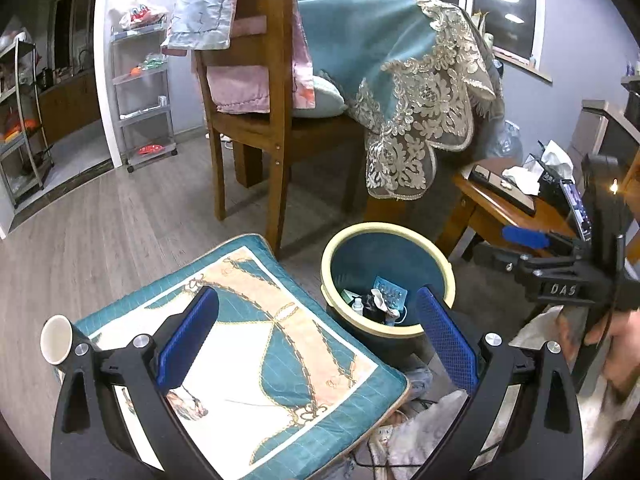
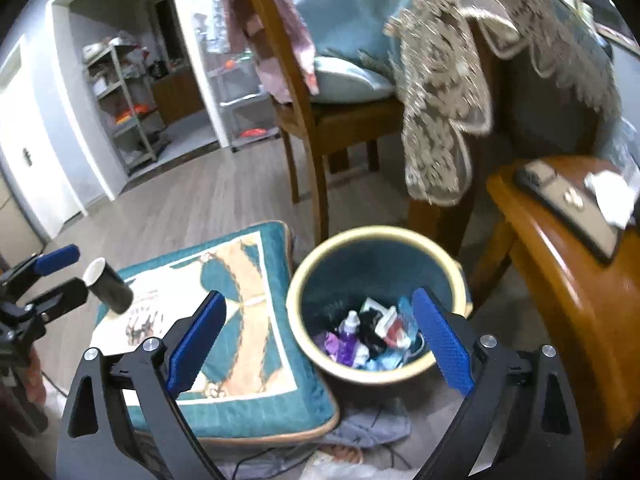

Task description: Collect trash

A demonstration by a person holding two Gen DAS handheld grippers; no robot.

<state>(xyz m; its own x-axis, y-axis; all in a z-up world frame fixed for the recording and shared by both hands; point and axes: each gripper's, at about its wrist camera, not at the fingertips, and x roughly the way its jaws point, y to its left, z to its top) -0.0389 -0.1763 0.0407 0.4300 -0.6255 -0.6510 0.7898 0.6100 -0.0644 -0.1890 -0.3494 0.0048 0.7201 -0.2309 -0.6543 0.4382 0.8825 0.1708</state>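
On the grey wood floor in front of you, a teal bin [image 2: 376,304] with a cream rim stands just beside a teal cushion [image 1: 256,344]; wrappers and a small bottle [image 2: 350,322] lie inside. Your left gripper [image 1: 316,340] and right gripper [image 2: 318,344] both hold their jaws apart. A black paper cup [image 2: 106,284] lies on its side beside the left gripper's outer finger.

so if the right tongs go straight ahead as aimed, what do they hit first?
Most likely the trash bin: the right tongs are open and aimed down into its mouth, so they would meet the trash inside. Depth is unclear; nothing shows in between.
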